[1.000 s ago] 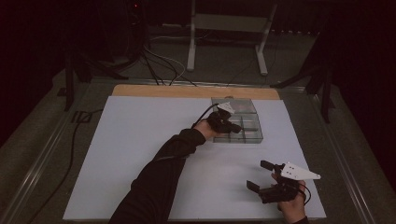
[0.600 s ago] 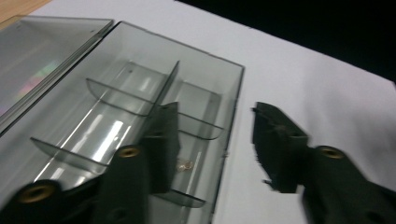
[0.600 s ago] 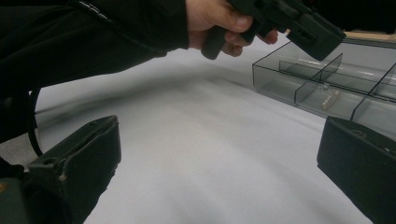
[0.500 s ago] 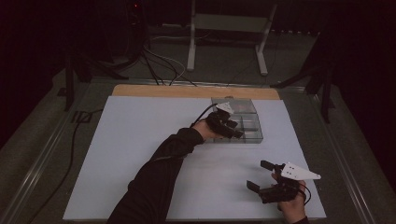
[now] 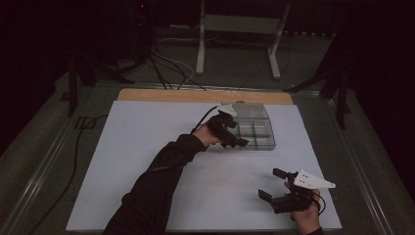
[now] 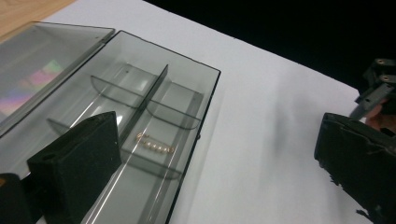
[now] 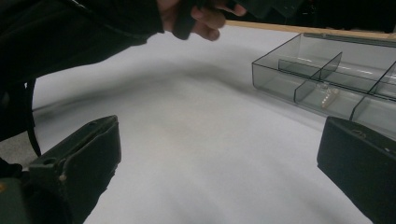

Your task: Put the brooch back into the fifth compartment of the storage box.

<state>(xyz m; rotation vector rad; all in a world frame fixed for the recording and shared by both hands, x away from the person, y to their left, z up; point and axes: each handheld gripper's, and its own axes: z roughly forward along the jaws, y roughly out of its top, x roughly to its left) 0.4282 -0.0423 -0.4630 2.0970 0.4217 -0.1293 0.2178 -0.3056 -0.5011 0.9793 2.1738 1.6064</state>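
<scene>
White paper (image 5: 147,161) covers the table in front of us, and the room around it is dark.

Nearest to us, at the right, our right gripper (image 5: 274,185) sits low over the paper. Its two black jaws stand wide apart and nothing is between them. Our hand (image 5: 306,215) wraps around its handle.

A bit farther off, our left arm in its dark sleeve (image 5: 156,186) stretches across the paper. At its end, our left gripper (image 5: 237,141) hangs over the near left part of a clear box (image 5: 264,143). Its jaws have just been opening. Now they are spread wide and hold nothing.

In the left gripper view, a little gold clip with a row of pearls (image 6: 155,147) lies flat on the floor of one small part of the box, near the edge that is closest to the open paper. It is just past the left jaw and touches neither jaw. The right gripper view shows it too, small and pale, in the box.

Behind the box its lid (image 5: 244,110) lies open, close to a wooden strip (image 5: 161,96) at the far edge of the table.
</scene>
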